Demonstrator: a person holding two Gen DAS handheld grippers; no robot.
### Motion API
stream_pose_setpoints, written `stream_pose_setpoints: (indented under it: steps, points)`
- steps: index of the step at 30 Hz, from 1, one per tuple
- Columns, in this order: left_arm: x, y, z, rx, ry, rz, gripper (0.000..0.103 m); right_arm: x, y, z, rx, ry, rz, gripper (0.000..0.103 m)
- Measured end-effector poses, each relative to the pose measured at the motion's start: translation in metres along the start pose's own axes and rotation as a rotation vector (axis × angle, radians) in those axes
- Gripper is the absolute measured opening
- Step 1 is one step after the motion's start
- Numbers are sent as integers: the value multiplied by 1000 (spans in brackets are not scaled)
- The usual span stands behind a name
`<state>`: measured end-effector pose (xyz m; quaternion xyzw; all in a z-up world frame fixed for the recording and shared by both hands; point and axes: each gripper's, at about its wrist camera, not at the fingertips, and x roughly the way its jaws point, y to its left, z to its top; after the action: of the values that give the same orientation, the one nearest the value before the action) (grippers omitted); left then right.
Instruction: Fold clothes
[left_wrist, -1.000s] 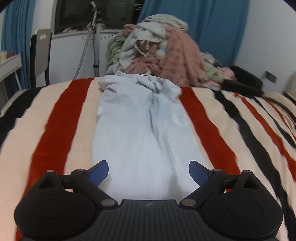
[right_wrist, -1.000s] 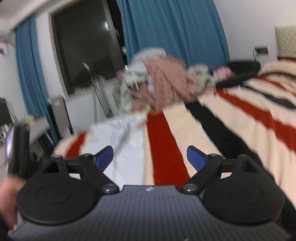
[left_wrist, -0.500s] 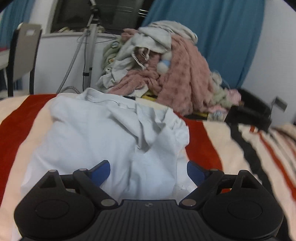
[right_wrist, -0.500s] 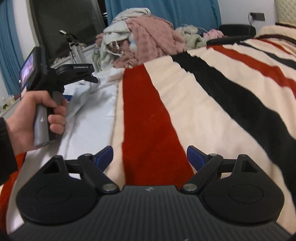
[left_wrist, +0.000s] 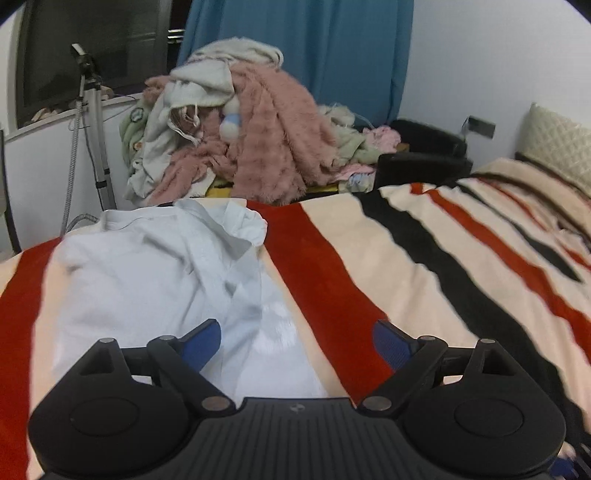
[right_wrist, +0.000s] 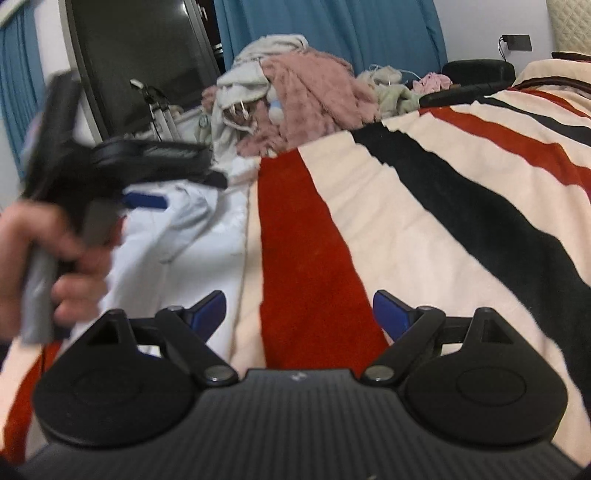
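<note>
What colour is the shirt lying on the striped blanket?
Pale blue shirt; the left wrist view shows it best.

Right gripper (right_wrist: 298, 308) fills the bottom of the frame, blue fingertips (right_wrist: 389, 310) spread wide, empty, over the striped blanket (right_wrist: 424, 229). At left, a hand (right_wrist: 48, 258) grips the blurred left gripper (right_wrist: 144, 192) above a pale blue shirt (right_wrist: 184, 236). A clothes pile (right_wrist: 295, 96) sits at upper centre before a blue curtain (right_wrist: 369, 33).
</note>
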<state>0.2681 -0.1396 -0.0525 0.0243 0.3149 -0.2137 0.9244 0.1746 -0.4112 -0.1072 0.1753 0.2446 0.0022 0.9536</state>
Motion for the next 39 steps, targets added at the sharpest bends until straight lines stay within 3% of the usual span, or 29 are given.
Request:
stream_pose_setpoints:
  steps: [4, 8, 12, 19, 23, 27, 30, 34, 36, 37, 39]
  points:
    - [-67, 18, -41, -132, 50, 12, 94, -19, -1, 2, 62, 14, 76, 88]
    - [-131, 43, -106, -314, 202, 92, 93, -43, 2, -2, 112, 35, 173, 87]
    - [-175, 66, -159, -464, 271, 117, 92, -64, 3, -11, 190, 123, 234, 79]
    - [-210, 85, -202, -637, 311, 58, 91, -95, 4, -47, 321, 311, 243, 70]
    - [-208, 94, -232, -727, 400, 2, 72, -110, -9, -74, 464, 403, 207, 59]
    - [-215, 92, -241, -727, 396, -18, 71, -122, -20, -92, 593, 465, 178, 46]
    - [-218, 85, -244, -709, 402, -60, 69, -128, -15, -103, 597, 496, 175, 45]
    - [-215, 72, -244, -635, 445, -29, 51, -138, 0, -109, 513, 525, 180, 45]
    - [-215, 72, -244, -640, 450, -23, 28, -143, 7, -112, 471, 539, 183, 42]
    - [-217, 74, -244, -656, 449, -30, 10, -144, 9, -112, 456, 547, 181, 37]
    - [-224, 84, -247, -734, 432, -59, 5, -144, 4, -110, 467, 555, 174, 11]
